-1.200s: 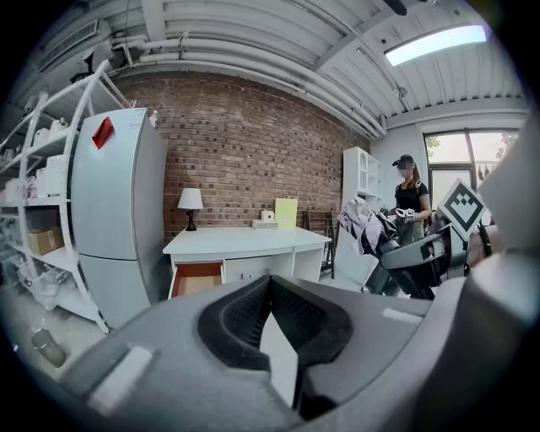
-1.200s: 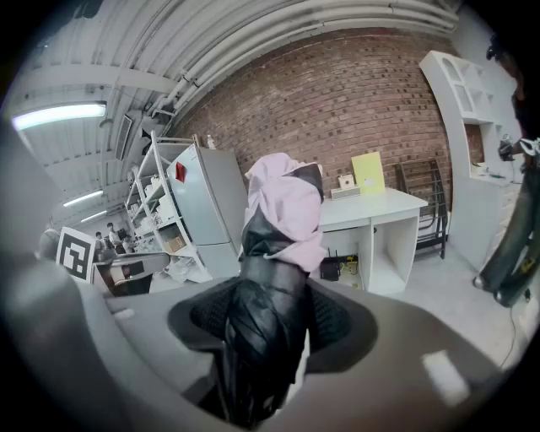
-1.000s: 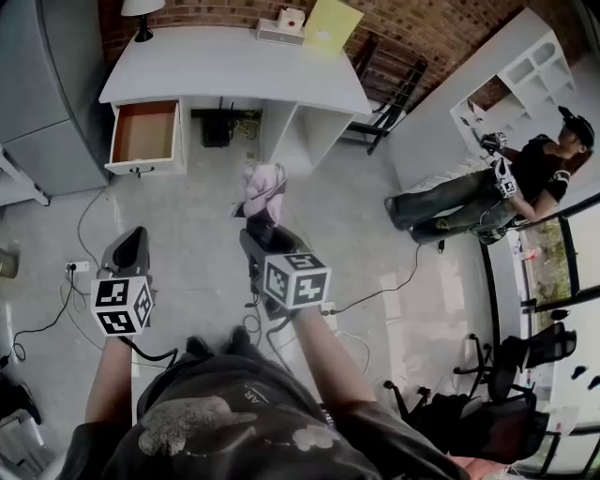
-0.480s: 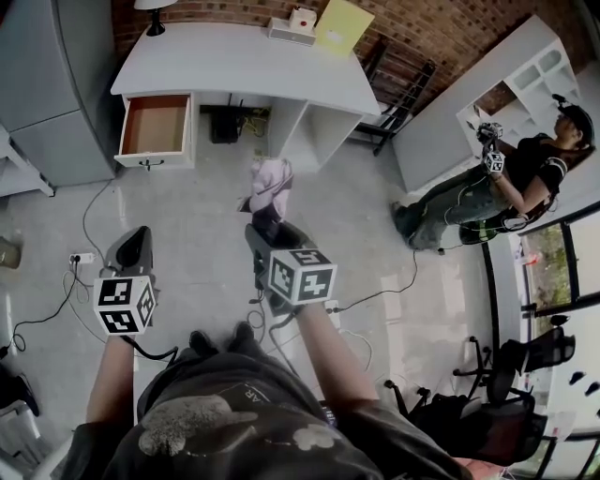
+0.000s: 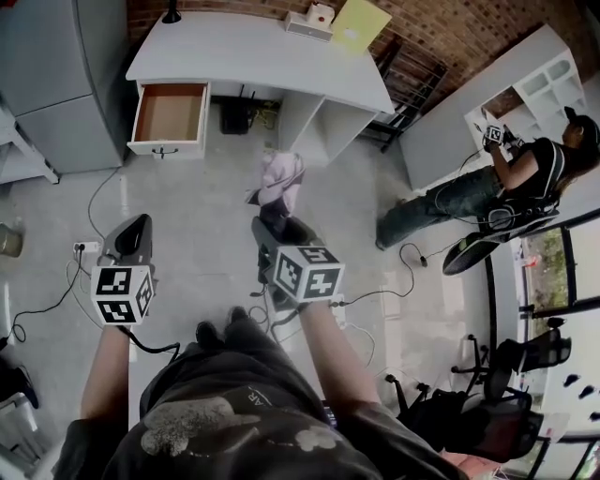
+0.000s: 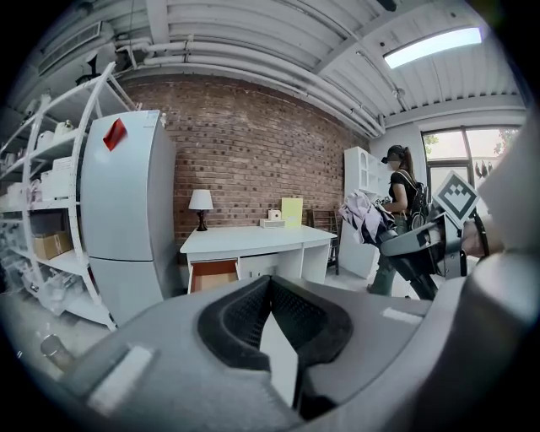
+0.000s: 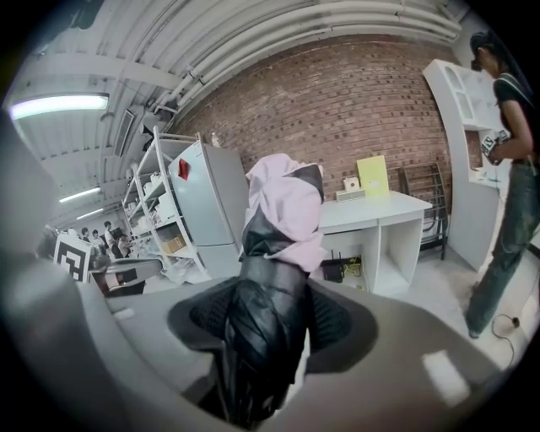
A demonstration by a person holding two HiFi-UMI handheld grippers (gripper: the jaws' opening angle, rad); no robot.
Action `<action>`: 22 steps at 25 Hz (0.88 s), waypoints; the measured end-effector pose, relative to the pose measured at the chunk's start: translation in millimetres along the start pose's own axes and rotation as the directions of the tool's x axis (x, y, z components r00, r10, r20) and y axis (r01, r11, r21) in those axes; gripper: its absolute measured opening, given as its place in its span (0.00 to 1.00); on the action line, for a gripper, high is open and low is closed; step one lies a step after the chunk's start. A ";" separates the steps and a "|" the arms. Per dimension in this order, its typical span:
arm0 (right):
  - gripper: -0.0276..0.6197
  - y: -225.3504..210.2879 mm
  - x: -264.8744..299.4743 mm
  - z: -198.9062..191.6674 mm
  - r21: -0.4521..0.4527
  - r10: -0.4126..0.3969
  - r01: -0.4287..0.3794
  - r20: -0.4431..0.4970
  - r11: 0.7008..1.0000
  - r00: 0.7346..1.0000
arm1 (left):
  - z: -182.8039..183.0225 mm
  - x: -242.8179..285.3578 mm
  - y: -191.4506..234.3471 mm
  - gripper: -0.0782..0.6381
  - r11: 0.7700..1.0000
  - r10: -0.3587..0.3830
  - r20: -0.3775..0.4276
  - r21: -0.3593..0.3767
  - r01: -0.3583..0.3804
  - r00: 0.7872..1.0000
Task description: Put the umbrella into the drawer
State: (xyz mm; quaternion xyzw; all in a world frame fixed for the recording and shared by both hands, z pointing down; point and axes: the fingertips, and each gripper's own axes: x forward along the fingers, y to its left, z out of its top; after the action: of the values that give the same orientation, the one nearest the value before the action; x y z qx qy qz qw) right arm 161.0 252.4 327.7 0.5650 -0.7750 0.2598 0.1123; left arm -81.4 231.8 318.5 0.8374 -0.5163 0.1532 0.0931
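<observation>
Grey concrete floor (image 5: 206, 216) runs up to a brick wall, and against that wall stands a white desk (image 5: 253, 56). Far to the left a tall pale fridge (image 5: 56, 84) sits beside the desk's left end, with a power strip (image 5: 82, 247) and loose cables on the floor below it. Next along, the left gripper (image 5: 134, 230) is held out over the floor, its jaws together at the tips with nothing between them; its own view looks past them to the desk. Under the desk's left end, 1 drawer (image 5: 171, 112) stands pulled out, its brown inside bare. A dark lamp (image 5: 172, 14) stands at the back left corner of the desk, and a small white box (image 5: 312, 19) and a yellow sheet (image 5: 361, 23) sit at its back right corner. Right of the drawer, over the floor in front of the desk, the right gripper (image 5: 270, 225) is clamped on the umbrella (image 5: 281, 180). Both jaws press on the folded black part, and the pale pink part sticks out beyond the tips, pointing toward the desk. The umbrella is in the air, well apart from the drawer. Further right, another person (image 5: 506, 183) stands at a white shelf unit (image 5: 534, 84), and dark office chairs (image 5: 487, 412) stand near the window at the far right.
</observation>
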 end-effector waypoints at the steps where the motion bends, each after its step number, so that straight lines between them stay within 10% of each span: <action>1: 0.40 1.8 2.0 1.2 0.001 -0.001 0.001 0.001 1.000 1.000 | 1.4 1.2 2.2 0.12 1.000 0.000 0.003 -0.004 0.000 1.000; 22: 0.40 -88.1 170.6 82.6 -0.005 0.145 -0.146 -0.057 0.989 0.988 | 33.2 155.5 41.9 0.12 0.989 0.147 -0.063 -0.025 -0.149 0.987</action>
State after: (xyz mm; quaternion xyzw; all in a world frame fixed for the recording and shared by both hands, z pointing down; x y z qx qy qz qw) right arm 195.8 49.2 362.4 0.4988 -0.8119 0.2796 0.1175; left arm -48.2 72.5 342.3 0.7903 -0.5761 0.1775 0.1097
